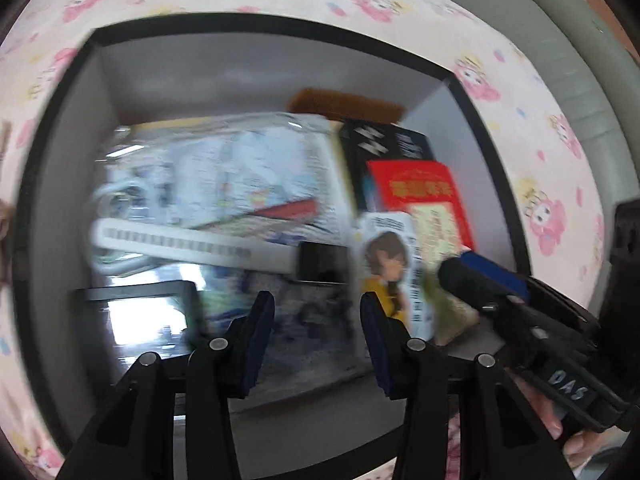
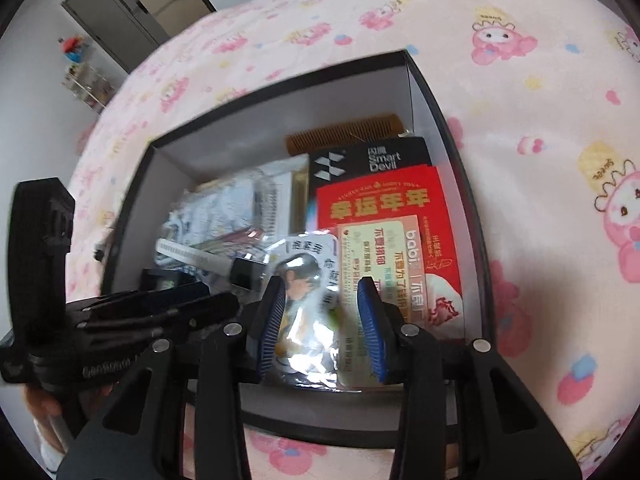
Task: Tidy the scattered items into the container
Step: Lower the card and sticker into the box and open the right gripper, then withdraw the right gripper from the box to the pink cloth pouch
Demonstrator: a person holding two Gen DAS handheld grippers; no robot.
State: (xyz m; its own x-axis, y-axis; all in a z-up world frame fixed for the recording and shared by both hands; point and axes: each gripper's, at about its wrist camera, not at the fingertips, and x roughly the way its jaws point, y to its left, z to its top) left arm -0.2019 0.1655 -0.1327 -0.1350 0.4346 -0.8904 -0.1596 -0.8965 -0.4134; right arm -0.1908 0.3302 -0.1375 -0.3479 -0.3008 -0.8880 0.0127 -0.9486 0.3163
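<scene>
Both hand-held grippers, left (image 1: pixel 316 320) and right (image 2: pixel 320 304), hover half-open and empty above the packed black box (image 2: pixel 452 120) on the bed (image 2: pixel 540 100).

Comb (image 2: pixel 344 134) lies behind packets (image 2: pixel 384 216) inside the box (image 2: pixel 440 112).

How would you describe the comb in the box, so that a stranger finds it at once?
Look into the black box standing on the pink cartoon-print cloth. At its far wall, behind the black "Smart Devil" package, lies the comb. It is the only brown, finely toothed thing there; its neighbours are printed packets.
</scene>
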